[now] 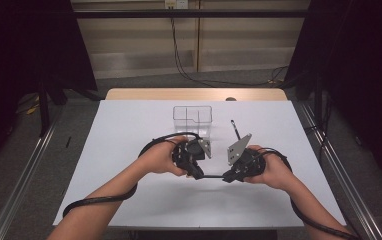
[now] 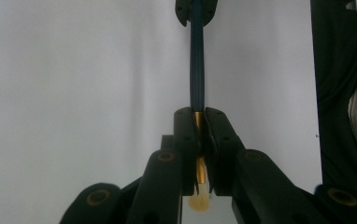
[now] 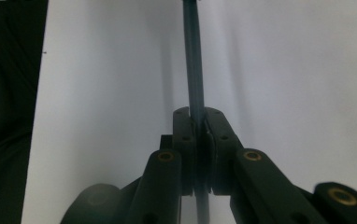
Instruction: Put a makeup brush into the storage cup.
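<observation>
You held a dark pencil (image 1: 212, 176) level above the white table (image 1: 129, 135), stretched between your two grippers in front of the clear plastic box (image 1: 193, 117). Your left gripper (image 2: 199, 126) was clamped on its gold-banded eraser end, and your right gripper (image 3: 198, 122) pinched the other end of the shaft. A second pencil (image 1: 235, 129) lay beside the box.

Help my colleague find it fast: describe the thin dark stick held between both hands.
On the white table, in front of the clear divided box, the left tongs and right tongs face each other. Bridging them is a slim dark pencil, brass-banded at the left end, unlike the loose pen farther back.
</observation>
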Action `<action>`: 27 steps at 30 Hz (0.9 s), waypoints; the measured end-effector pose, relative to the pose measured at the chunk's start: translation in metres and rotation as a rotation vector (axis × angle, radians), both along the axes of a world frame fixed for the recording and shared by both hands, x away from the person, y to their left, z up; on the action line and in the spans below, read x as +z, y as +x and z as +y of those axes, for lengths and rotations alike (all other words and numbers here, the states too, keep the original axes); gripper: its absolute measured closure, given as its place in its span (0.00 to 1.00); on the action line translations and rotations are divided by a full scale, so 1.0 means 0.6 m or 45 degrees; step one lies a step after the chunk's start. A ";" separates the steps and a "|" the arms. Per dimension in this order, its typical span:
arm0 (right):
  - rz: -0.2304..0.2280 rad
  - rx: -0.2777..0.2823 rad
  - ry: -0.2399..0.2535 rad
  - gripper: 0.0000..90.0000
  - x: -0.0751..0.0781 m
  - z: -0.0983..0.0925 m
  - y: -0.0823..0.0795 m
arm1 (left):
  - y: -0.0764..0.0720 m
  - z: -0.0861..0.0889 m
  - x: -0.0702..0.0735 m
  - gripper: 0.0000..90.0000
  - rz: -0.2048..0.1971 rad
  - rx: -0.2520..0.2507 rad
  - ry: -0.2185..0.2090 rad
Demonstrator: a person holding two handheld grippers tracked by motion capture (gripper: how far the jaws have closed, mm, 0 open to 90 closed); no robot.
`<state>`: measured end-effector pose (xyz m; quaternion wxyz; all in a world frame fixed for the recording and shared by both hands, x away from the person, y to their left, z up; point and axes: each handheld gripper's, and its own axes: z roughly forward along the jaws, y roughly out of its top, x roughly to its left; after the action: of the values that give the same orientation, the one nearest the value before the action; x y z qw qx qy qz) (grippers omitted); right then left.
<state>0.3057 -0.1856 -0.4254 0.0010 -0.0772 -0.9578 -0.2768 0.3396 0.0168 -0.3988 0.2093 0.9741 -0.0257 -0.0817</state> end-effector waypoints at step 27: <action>-0.019 -0.012 0.011 0.95 -0.002 -0.009 -0.002 | 0.010 0.032 -0.001 0.69 0.056 0.053 -0.217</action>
<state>0.3045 -0.1907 -0.4267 -0.0070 -0.0796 -0.9562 -0.2816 0.3459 0.0361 -0.3996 0.2937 0.9510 -0.0078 -0.0963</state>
